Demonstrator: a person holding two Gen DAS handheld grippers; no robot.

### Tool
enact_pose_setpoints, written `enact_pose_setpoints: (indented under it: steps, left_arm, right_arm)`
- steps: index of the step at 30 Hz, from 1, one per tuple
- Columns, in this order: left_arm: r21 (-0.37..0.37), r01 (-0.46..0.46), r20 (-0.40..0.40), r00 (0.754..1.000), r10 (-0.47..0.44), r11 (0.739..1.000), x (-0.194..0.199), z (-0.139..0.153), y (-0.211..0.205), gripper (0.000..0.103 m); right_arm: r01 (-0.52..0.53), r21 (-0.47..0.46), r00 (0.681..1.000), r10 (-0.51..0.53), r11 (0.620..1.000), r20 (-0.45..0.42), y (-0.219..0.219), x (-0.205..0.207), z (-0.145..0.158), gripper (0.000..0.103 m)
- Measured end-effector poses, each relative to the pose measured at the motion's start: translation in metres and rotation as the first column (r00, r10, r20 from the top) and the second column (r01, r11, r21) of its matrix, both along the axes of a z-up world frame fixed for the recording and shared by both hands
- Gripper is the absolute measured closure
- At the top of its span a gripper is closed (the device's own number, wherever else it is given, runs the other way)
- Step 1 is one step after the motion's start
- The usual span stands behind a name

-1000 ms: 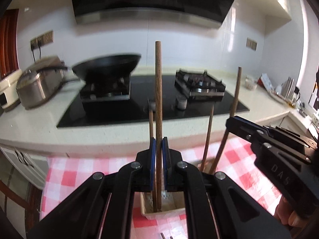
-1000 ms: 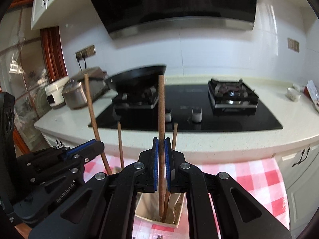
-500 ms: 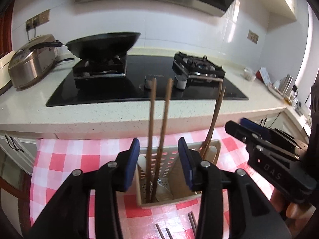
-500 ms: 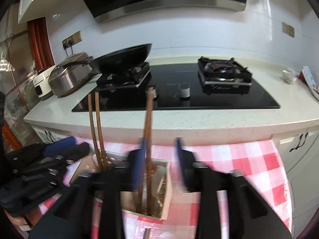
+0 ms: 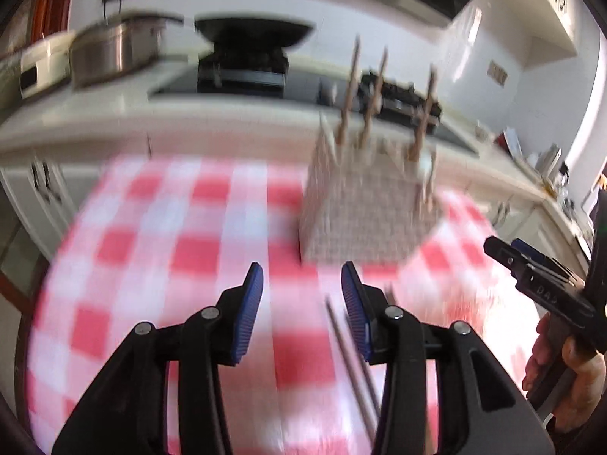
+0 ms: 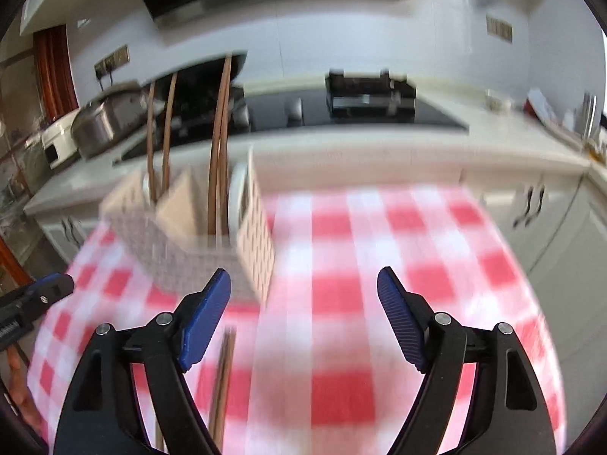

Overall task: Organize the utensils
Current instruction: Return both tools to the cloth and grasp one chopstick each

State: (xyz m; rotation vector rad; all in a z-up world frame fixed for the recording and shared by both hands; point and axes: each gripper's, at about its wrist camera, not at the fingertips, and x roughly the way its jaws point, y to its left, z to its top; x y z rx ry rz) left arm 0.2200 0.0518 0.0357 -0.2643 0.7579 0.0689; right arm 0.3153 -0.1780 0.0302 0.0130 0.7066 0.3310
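A beige perforated utensil holder (image 5: 364, 212) (image 6: 189, 235) stands on the red-and-white checked cloth (image 5: 182, 250). Several wooden chopsticks (image 5: 347, 102) (image 6: 218, 144) stand upright in its compartments, beside a white spoon (image 6: 235, 193). A pair of dark chopsticks (image 5: 353, 360) (image 6: 224, 371) lies flat on the cloth in front of the holder. My left gripper (image 5: 301, 303) is open and empty, low over the cloth, just left of that pair. The jaws of my right gripper (image 6: 303, 314) are opening wide with nothing between them; it hangs to the right of the holder. Both views are motion-blurred.
Behind the table runs a pale counter (image 6: 379, 151) with a black hob (image 6: 356, 110), a wok (image 5: 254, 34) and a steel rice cooker (image 5: 110, 53). White cabinet doors (image 6: 531, 204) lie below. A hand (image 5: 561, 371) holds the right gripper at the left view's right edge.
Both grippers went from shut on upright wooden chopsticks to open, leaving the sticks in the holder. Both have since dropped low over the cloth in front of the holder.
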Motion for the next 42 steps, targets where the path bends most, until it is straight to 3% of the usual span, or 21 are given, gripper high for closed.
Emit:
enact_pose_setpoints:
  steps: [6, 14, 20, 27, 29, 42]
  left_arm:
    - [-0.052, 0.026, -0.089, 0.996, -0.031, 0.998, -0.013, -0.051, -0.021, 0.068]
    - [-0.007, 0.057, -0.153, 0.986, -0.057, 0.998, 0.003, -0.075, -0.05, 0.085]
    - [0.021, 0.066, -0.178, 0.982, -0.061, 0.998, 0.014, -0.082, -0.06, 0.085]
    - [0.171, 0.104, -0.2, 0.977, -0.069, 0.98, 0.017, -0.082, -0.08, 0.085]
    - [0.204, 0.11, -0.203, 0.977, -0.068, 0.973, 0.016, -0.083, -0.08, 0.092]
    - [0.157, 0.029, -0.202, 0.979, 0.003, 0.987, 0.003, -0.082, -0.029, 0.093]
  right_arm:
    - [-0.038, -0.025, 0.995, 0.036, 0.999, -0.098, 0.003, -0.034, -0.05, 0.029]
    - [-0.053, -0.061, 0.993, 0.046, 0.997, -0.106, 0.006, -0.049, -0.061, 0.026]
    - [-0.056, -0.059, 0.991, 0.048, 0.997, -0.125, 0.005, -0.047, -0.067, 0.025]
    - [-0.078, -0.063, 0.988, 0.069, 0.995, -0.136, 0.014, -0.049, -0.071, 0.025]
    - [-0.088, -0.072, 0.987, 0.077, 0.994, -0.138, 0.02, -0.05, -0.073, 0.025]
    - [-0.095, -0.115, 0.983, 0.075, 0.989, -0.168, 0.04, -0.041, -0.091, 0.025]
